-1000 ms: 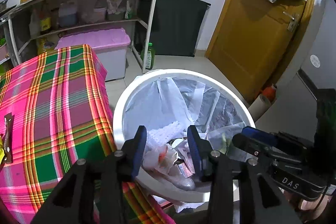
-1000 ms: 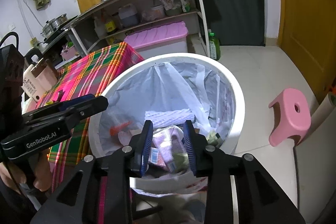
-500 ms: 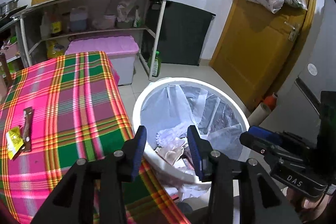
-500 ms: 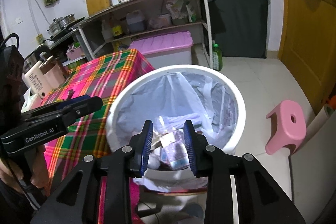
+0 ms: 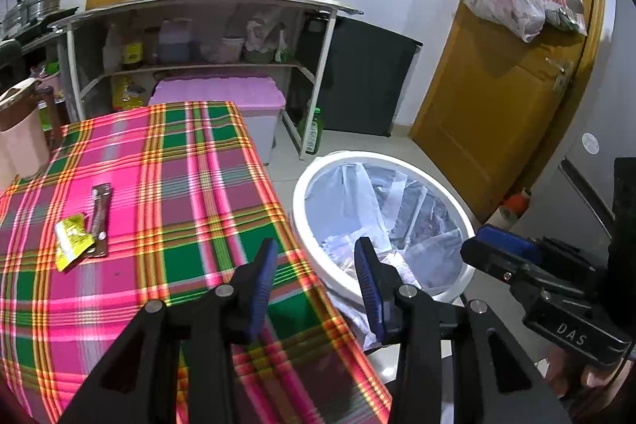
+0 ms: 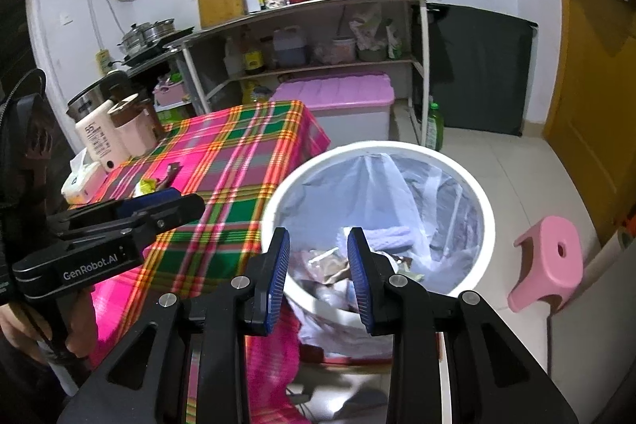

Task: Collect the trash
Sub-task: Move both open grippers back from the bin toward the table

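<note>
At the far left of your left wrist view a beige jug (image 5: pixel 22 142) stands on the plaid tablecloth (image 5: pixel 167 185). Just right of it, in the left middle of the frame, lie the two pieces of trash: a yellow-green wrapper (image 5: pixel 71 241) and a brown wrapper strip (image 5: pixel 99 219), touching each other. Your left gripper (image 5: pixel 314 265) sits at bottom centre over the table's near edge, its blue pads spread with nothing between them. Right of it stands the white trash bin (image 5: pixel 302 213), lined with a clear bag and holding crumpled wrappers. At the far right edge your right gripper (image 5: pixel 501 249) juts in.

In the right wrist view your left gripper (image 6: pixel 175 203) enters from the left edge above the cloth. At bottom centre your right gripper (image 6: pixel 318 257) is parted and empty over the bin's near rim (image 6: pixel 278 193). A pink stool (image 6: pixel 550 261) stands on the floor at the right.
</note>
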